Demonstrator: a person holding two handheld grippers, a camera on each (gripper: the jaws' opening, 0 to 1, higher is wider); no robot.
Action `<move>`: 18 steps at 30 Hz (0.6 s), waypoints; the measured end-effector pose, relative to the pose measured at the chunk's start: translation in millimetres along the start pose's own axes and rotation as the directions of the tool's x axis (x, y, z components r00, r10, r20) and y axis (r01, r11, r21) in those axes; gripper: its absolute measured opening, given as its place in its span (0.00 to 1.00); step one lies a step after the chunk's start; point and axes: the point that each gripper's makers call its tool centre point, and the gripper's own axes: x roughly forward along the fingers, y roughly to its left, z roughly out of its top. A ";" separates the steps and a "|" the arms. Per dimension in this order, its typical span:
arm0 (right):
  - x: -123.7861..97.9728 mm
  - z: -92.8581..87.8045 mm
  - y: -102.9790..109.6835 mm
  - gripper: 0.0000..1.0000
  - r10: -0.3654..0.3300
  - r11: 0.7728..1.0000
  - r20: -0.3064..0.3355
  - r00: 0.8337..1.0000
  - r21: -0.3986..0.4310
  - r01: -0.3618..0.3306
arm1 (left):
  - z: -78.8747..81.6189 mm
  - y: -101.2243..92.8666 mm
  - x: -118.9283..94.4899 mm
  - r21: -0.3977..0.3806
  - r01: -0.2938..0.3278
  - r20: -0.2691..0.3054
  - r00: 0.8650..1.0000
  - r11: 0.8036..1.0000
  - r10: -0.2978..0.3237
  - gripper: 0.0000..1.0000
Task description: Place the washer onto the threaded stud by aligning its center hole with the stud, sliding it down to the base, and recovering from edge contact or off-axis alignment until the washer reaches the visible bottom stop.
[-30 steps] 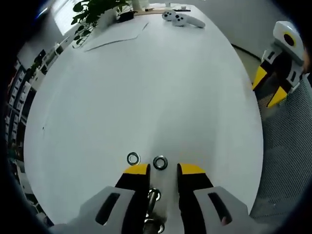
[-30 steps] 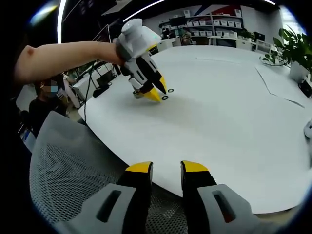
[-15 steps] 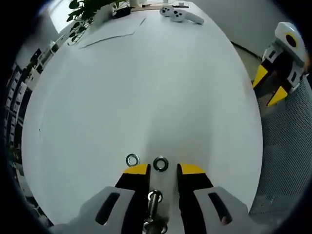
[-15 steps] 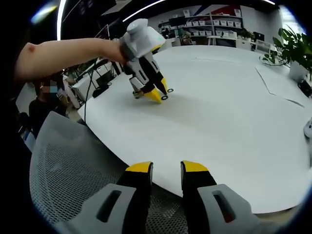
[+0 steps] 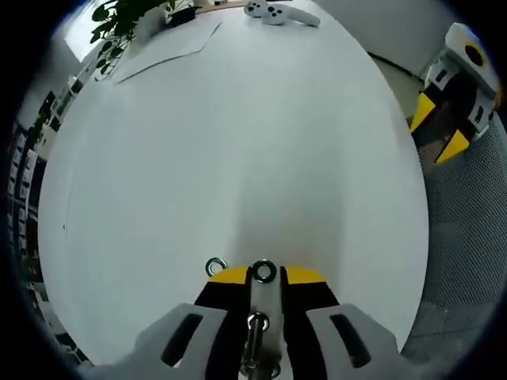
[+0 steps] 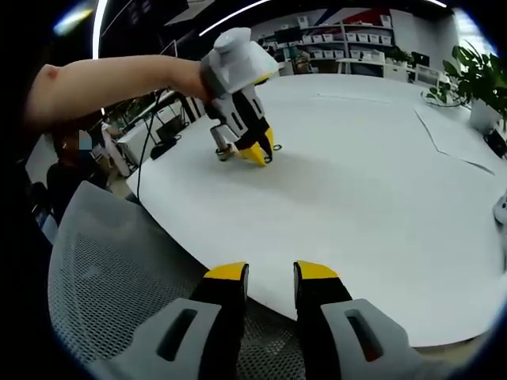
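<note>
Washers are the crux: a flat silver steel ring washer (image 5: 264, 271) lies on the white round worktop (image 5: 238, 142) right at the tips of the left tool (image 5: 264, 275), whose jaws stand slightly apart and grip nothing, with a second like washer (image 5: 215, 267) just off its left tip. The upright silver threaded stud (image 5: 253, 342) stands between those jaws, behind the tips, its base hidden. The right tool (image 6: 268, 271) hangs released, well apart over a grey mesh chair (image 6: 111, 285).

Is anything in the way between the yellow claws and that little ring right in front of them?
Nothing visible blocks it. The washer lies on the white table right at the left gripper tips, with the stud between the jaws behind it.
</note>
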 end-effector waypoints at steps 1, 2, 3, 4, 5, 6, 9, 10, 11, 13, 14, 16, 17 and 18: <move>0.0 0.1 0.0 0.25 0.000 1.000 0.001 1.000 -0.001 0.000 | 0.0 0.7 0.4 -0.001 -0.002 -0.001 1.000 1.000 0.002 0.10; 0.0 0.2 0.1 0.25 0.001 1.000 0.001 1.000 -0.001 -0.001 | 0.0 0.9 0.5 0.001 -0.003 -0.004 1.000 1.000 0.003 0.09; 0.0 0.2 0.2 0.25 0.002 1.000 0.002 1.000 -0.002 -0.002 | 0.0 0.8 0.0 0.015 -0.003 -0.005 1.000 1.000 0.003 0.09; 0.1 0.3 0.2 0.25 0.002 1.000 0.002 1.000 -0.002 -0.002 | 0.0 0.8 -0.1 0.028 -0.004 -0.005 1.000 1.000 0.004 0.09; 0.0 0.4 0.2 0.25 0.003 1.000 0.003 1.000 -0.002 -0.003 | -0.1 0.5 -0.2 0.029 -0.006 -0.005 1.000 1.000 0.006 0.08; 0.0 0.6 0.2 0.25 0.003 1.000 0.003 1.000 -0.001 -0.003 | -0.1 0.4 -0.4 0.030 -0.005 -0.005 1.000 1.000 0.006 0.08; -0.1 0.5 0.4 0.25 0.004 1.000 0.002 1.000 -0.003 -0.004 | 0.0 0.1 -0.6 0.035 -0.009 -0.006 1.000 0.999 0.009 0.08; 0.0 0.4 0.6 0.25 0.005 1.000 0.001 1.000 -0.003 -0.005 | 0.0 0.4 -0.7 0.021 -0.011 -0.004 1.000 1.000 0.012 0.09; 0.1 0.2 0.8 0.25 0.006 1.000 0.000 1.000 -0.004 -0.006 | -0.4 1.7 -0.7 -0.001 -0.021 -0.003 1.000 1.000 0.021 0.10; 0.1 0.3 0.7 0.25 0.005 1.000 0.001 1.000 -0.003 -0.005 | -1.1 4.7 -1.6 -0.001 -0.040 0.007 0.999 0.999 0.040 0.13; 0.2 0.3 0.6 0.25 0.005 1.000 0.001 1.000 -0.003 -0.005 | -2.6 4.1 -1.9 -0.012 -0.034 0.003 0.999 0.999 0.034 0.13; 0.2 0.2 0.5 0.25 0.005 1.000 0.002 1.000 -0.003 -0.005 | -3.9 3.0 -1.9 -0.019 -0.028 0.005 1.000 0.999 0.028 0.13; 0.2 0.2 0.5 0.25 0.005 1.000 0.001 1.000 -0.003 -0.005 | -4.3 2.1 -1.9 -0.020 -0.024 0.004 1.000 0.999 0.025 0.13; 0.2 0.2 0.5 0.25 0.004 1.000 0.001 1.000 -0.003 -0.004 | -6.1 -0.1 -2.0 -0.030 -0.013 -0.005 1.000 0.999 0.013 0.12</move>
